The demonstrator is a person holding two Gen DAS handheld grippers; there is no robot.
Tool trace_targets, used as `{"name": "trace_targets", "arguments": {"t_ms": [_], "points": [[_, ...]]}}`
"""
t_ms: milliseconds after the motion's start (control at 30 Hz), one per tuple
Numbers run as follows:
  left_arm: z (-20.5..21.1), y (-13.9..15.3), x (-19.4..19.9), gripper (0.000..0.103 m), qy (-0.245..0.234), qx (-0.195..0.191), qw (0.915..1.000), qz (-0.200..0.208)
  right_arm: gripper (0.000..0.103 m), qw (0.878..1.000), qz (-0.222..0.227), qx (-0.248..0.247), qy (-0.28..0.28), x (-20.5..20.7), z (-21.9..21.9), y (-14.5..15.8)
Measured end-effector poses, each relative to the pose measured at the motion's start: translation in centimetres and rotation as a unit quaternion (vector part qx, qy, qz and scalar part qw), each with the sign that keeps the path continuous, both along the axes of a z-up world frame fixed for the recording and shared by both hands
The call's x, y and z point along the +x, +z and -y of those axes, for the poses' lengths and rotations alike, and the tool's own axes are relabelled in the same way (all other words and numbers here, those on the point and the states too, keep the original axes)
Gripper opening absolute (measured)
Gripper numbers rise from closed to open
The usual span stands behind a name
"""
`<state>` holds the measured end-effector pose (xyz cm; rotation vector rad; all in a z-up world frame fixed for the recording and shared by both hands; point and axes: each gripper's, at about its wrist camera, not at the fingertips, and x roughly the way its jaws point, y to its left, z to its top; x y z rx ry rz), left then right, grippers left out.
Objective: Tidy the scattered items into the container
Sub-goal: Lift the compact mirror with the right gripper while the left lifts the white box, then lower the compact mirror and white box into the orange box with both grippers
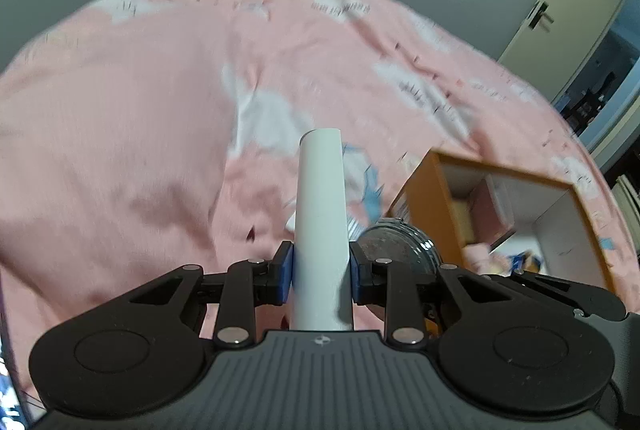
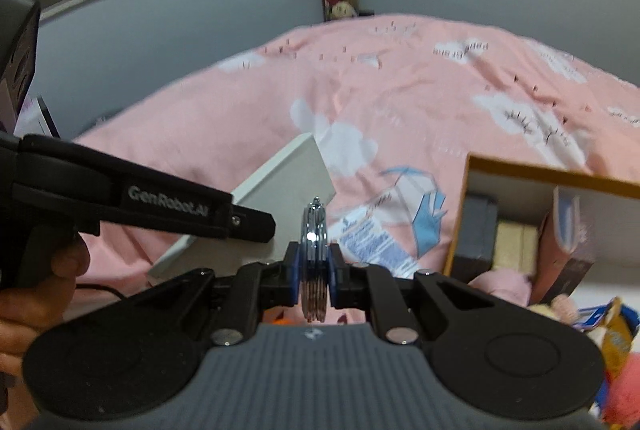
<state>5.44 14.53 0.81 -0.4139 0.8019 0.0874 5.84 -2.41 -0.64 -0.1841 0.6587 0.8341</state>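
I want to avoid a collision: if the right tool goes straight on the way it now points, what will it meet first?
Probably the pink bedcover. The right tool, shut on a round metal disc, points past the printed paper, with the orange box off to the right. Depth is hard to judge here.

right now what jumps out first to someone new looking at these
The left hand-held gripper is shut on a white flat box held edge-on at centre. The right hand-held gripper pinches a round silver metal disc on edge. Behind both spreads a pink cloud-print bedspread, with an open orange-walled box at the right, already holding items.
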Motion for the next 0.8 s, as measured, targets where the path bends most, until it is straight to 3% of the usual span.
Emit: {"name": "trace_targets", "arguments": {"t_ms": [333,600,800], "points": [[3.4,5.3,0.2,0.032,-0.066,0.008,0.9957,0.064,0.015,0.996,0.004,0.079,-0.042,0.7,6.9,5.6],[7.1,7.0,2.1,0.032,-0.117,0.021,0.9893,0.086,0.015,0.99,0.03,0.075,-0.117,3.5,13.3,8.2],[9.2,6.1,3.8,0.032,-0.14,0.03,0.9861,0.084,0.015,0.983,0.02,0.05,-0.175,7.2,15.7,7.1]]}}
